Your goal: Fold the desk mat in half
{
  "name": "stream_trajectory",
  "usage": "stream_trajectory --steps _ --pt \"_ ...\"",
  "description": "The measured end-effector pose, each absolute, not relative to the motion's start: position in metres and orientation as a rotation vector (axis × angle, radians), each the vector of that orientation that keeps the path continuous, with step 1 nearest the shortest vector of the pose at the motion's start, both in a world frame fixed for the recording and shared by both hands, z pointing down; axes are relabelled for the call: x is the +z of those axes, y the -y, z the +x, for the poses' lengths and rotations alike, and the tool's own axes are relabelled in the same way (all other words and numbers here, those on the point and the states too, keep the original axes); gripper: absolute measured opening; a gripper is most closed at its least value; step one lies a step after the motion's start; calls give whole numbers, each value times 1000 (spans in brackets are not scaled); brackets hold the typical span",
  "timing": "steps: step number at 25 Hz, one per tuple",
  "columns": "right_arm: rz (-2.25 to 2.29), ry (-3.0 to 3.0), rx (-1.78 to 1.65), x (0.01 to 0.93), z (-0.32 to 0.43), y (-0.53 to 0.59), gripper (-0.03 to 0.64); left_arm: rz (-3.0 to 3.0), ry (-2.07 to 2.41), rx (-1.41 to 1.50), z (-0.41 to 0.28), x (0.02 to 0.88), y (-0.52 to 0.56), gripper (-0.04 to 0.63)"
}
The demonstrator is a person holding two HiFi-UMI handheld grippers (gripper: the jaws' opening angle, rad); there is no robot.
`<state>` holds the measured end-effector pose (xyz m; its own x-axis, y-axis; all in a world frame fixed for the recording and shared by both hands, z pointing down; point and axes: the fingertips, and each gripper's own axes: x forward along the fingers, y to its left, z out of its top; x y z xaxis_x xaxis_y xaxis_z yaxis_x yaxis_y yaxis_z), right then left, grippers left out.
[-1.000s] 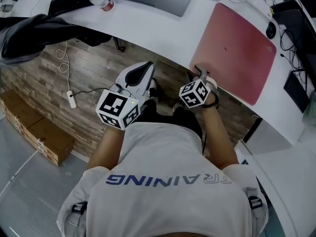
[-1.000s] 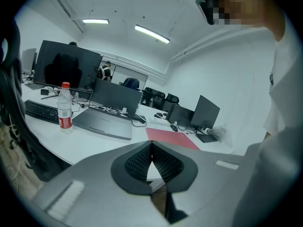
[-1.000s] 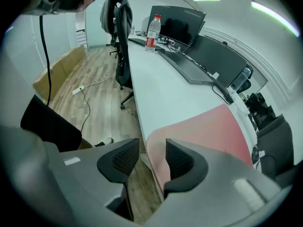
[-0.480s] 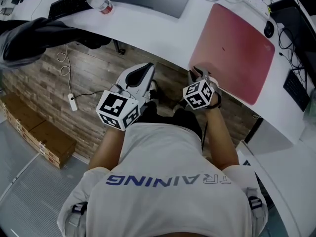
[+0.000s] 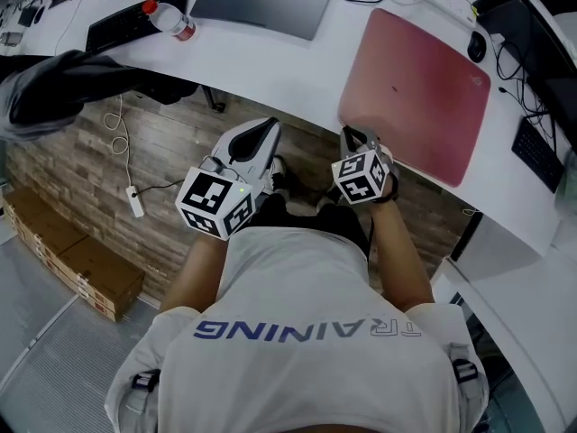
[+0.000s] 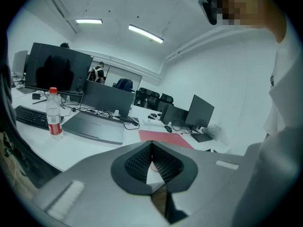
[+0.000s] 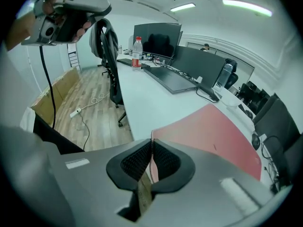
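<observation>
While the right gripper [image 7: 151, 160] is closing its jaws on the desk mat [image 7: 213, 136] corner between them, mat flat ahead, grasp step's on; next likely needs lifting it over to the far edge.

On the desk [image 5: 270, 61] the desk mat [image 5: 415, 93] lies at 1 o'clock, near corner at the desk's edge. The laptop [image 5: 261, 3] sits at 12, w/ bottle [image 5: 176, 25] & keyboard [image 5: 117, 30] left of it at 11. A cardboard box [image 5: 72, 260] lies on the floor [image 5: 180, 142] at 9
</observation>
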<state>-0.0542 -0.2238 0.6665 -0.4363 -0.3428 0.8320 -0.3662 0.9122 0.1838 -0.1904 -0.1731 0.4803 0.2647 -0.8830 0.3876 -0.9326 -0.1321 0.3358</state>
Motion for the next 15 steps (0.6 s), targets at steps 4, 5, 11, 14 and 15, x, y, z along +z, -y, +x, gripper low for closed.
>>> stream_trajectory --steps 4,5,11,14,15 --pt "582 2099 55 648 -42 233 28 2069 1604 124 -175 474 181 -2" --pt "603 2106 61 644 -36 236 28 2079 1594 122 -170 472 184 -2" --pt "748 2115 90 618 14 256 26 2153 1531 113 -128 462 201 -2" --pt "822 2117 96 606 43 265 26 2191 1503 119 -105 457 209 -2" --pt "841 2115 93 603 52 267 26 2203 1494 122 -98 455 211 -2"
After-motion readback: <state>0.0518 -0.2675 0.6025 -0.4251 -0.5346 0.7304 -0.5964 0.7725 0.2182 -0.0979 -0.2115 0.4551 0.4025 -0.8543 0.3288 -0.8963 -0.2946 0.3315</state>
